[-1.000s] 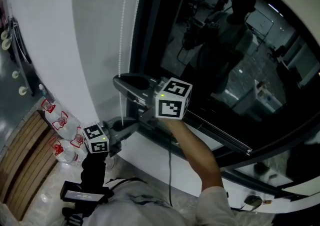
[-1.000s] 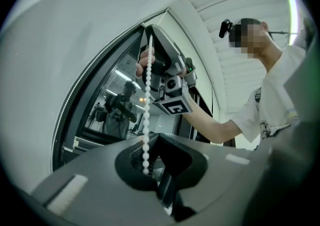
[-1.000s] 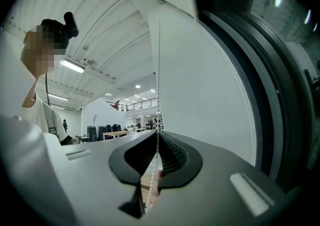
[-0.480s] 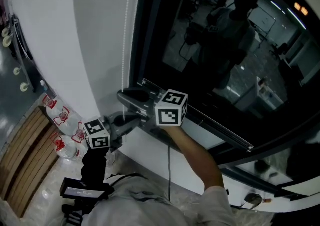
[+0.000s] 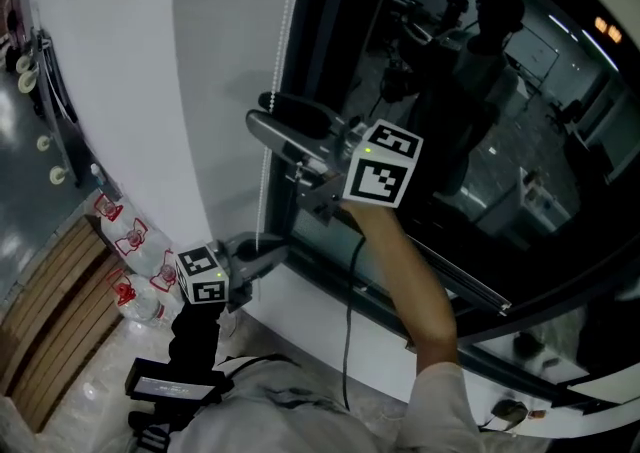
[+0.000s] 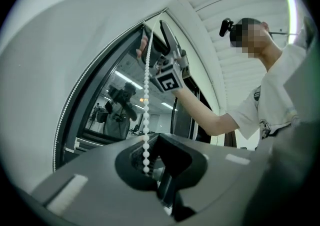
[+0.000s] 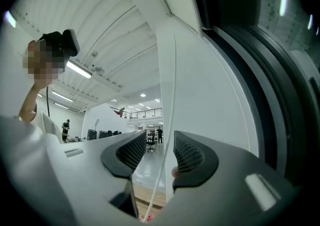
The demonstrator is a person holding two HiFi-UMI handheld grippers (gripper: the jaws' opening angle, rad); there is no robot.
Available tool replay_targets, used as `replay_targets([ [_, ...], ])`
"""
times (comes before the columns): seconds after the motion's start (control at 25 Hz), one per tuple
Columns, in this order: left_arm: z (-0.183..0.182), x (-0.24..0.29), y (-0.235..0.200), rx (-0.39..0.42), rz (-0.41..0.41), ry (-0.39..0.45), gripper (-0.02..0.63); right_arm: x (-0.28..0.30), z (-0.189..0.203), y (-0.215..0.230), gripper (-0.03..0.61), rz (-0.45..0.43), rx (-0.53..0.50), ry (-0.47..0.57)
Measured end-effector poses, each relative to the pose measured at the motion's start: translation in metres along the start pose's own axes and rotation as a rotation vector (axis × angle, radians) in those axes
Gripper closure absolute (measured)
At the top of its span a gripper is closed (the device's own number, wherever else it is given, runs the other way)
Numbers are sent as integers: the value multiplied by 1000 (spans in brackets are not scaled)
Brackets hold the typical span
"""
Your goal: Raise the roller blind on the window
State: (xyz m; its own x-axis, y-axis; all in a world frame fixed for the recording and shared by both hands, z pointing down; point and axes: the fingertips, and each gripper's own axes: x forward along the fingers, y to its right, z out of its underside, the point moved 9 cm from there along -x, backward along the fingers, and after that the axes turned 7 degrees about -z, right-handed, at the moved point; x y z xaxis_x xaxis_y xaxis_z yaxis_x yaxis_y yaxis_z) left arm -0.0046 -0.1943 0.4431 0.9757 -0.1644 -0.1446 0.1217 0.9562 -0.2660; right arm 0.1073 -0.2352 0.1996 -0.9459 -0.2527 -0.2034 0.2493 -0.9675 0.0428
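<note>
Beside the dark window frame [image 5: 322, 41], my left gripper [image 6: 150, 167] clamps the white bead chain [image 6: 146, 95]; my right gripper [image 7: 160, 150] has just opened, chain loose between its jaws.

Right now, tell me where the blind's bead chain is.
The bead chain hangs along the window frame's left edge, beside the white wall, left of centre in the head view. Its lower part is pinched in the left gripper.

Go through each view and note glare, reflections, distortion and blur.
Head view: the dark window pane mirrors the lit room. Left gripper view: fisheye bows the window frame; the bead chain is sharp. Right gripper view: black corners, the bead chain smeared into a line.
</note>
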Motion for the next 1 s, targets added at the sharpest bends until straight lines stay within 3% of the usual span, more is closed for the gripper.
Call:
replay_targets([
  [0.2, 1, -2, 0, -4, -12, -1, 615, 19, -70, 6, 444, -14, -102, 61],
  [0.36, 4, -4, -2, -1, -13, 1, 615, 26, -103, 6, 474, -35, -157, 94],
  [0.68, 6, -6, -3, -8, -17, 8, 615, 29, -114, 1, 561, -39, -163, 111],
  [0.84, 10, -5, -1, -18, -14, 5, 615, 30, -114, 4, 568, -17, -112, 94],
  [1.0, 12, -6, -1, -29, -17, 3, 615, 29, -114, 1, 571, -5, -141, 49],
])
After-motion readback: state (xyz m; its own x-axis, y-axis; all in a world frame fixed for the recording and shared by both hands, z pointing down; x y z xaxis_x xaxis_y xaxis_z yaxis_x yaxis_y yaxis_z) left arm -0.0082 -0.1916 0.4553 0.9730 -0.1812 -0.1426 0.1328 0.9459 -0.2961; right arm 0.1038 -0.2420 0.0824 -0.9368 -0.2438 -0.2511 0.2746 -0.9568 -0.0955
